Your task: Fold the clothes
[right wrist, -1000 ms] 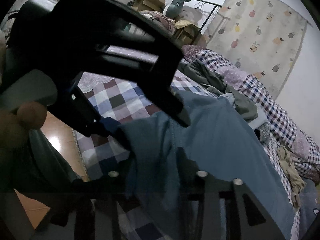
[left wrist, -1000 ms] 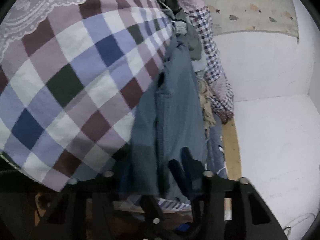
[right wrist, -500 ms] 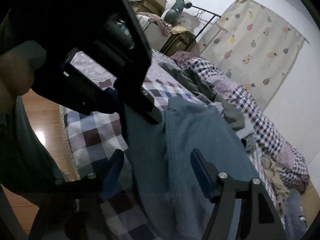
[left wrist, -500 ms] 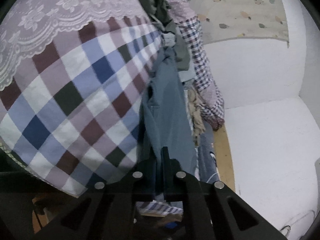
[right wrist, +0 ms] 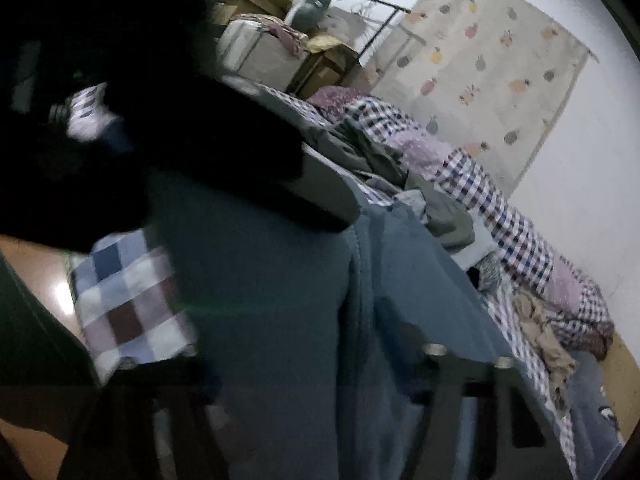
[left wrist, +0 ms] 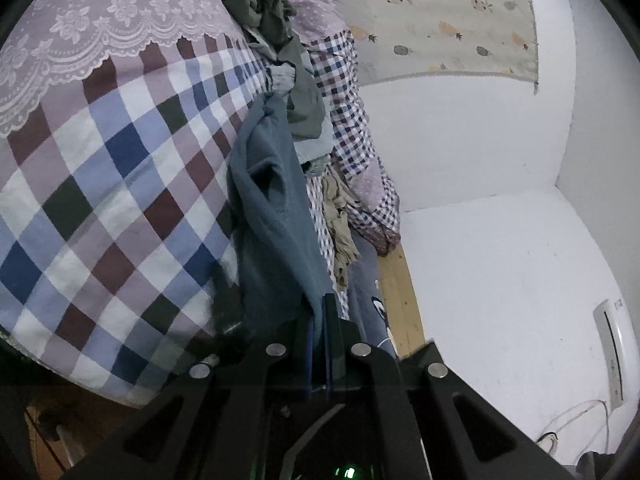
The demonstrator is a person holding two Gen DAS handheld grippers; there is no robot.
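Big bed with a soft checked blanket (left wrist: 120, 184) – on top, long blue-grey cotton garment (left wrist: 272, 216), running away lengthwise toward the clothes pile (left wrist: 268, 12). Near end pinched tight in left gripper (left wrist: 318, 320). Right gripper (right wrist: 360, 360) – blurry, closing over the same cloth, firm grip unclear.

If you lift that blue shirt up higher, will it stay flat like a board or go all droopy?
Probably droopy: the blue shirt already sags in soft folds below the left gripper pinching its edge. It looks light and will likely drag across the checked bedspread.
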